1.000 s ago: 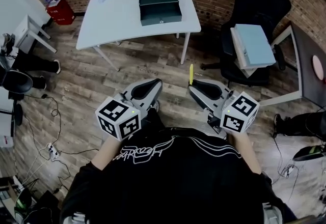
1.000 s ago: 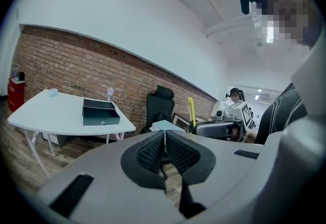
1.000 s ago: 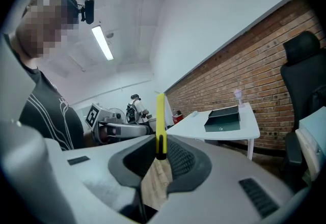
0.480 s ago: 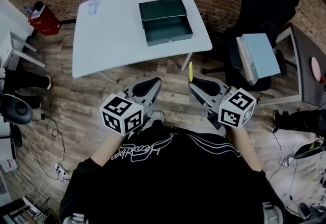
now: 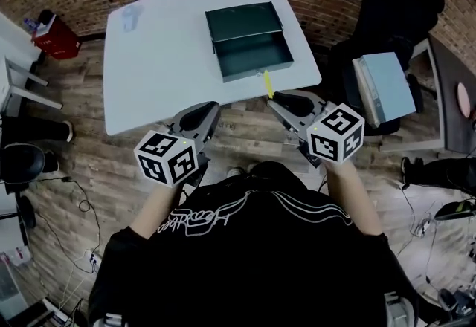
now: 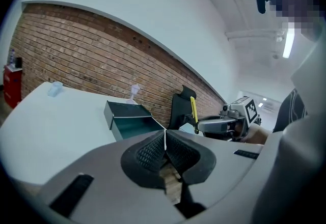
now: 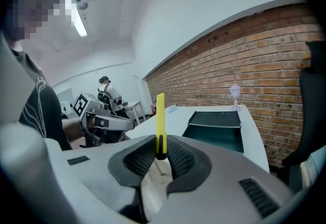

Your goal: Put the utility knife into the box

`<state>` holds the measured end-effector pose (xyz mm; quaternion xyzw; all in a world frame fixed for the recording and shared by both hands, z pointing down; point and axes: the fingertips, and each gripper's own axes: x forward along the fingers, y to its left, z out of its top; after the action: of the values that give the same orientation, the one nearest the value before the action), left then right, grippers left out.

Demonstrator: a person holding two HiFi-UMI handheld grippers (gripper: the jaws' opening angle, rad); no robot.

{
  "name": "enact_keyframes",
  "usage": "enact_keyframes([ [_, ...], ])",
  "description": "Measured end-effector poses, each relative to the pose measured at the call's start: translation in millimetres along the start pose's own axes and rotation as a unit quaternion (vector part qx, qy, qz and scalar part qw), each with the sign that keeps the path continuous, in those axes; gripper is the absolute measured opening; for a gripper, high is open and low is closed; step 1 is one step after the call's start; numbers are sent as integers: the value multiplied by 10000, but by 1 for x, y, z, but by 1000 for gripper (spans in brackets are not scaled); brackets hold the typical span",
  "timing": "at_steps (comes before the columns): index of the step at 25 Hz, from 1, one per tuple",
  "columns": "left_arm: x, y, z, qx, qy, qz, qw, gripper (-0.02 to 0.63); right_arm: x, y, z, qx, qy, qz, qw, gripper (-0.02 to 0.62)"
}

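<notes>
Closer than a second ago, the white table (image 5: 149, 58) and its open dark-green box (image 5: 249, 43) have slid toward the person in the head view, and the right gripper (image 5: 274, 97) now holds the yellow utility knife (image 5: 267, 83) at the table's near edge, just short of the box, with the left gripper (image 5: 210, 111) low beside it. From the left gripper view, its jaws are pressed together on nothing. The right gripper view shows the jaws pinching the knife's lower end, upright between the pads; I'd say the carry is nearly done, while lowering it into the box and letting go is left.
</notes>
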<state>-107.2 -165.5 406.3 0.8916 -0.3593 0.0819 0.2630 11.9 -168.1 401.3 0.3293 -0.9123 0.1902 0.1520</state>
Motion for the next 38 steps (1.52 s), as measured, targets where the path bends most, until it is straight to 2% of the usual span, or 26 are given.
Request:
enact_keyframes([
  [9,36,36,27,-29,67,308,9995,33,49,-57,10,-717,805,76,9941,71],
  [13,48,50,45,-81,-12,467,9989,32,74,-84,5,-1044,1265,112,9864,71],
  [21,68,85,51,-316,-28,812,9962,32,121,-122,-14,-1455,1912,279,9703,71],
  [24,76,101,57,-393,-88,966,9945,32,135,-137,-23,-1708,2256,301,9587,71],
  [31,95,126,53,-526,-206,1131,9920,32,162,-158,-51,-2447,2998,494,9208,71],
  [38,103,152,37,-779,-266,1219,9891,32,184,-171,-73,-2761,3645,550,8876,72],
])
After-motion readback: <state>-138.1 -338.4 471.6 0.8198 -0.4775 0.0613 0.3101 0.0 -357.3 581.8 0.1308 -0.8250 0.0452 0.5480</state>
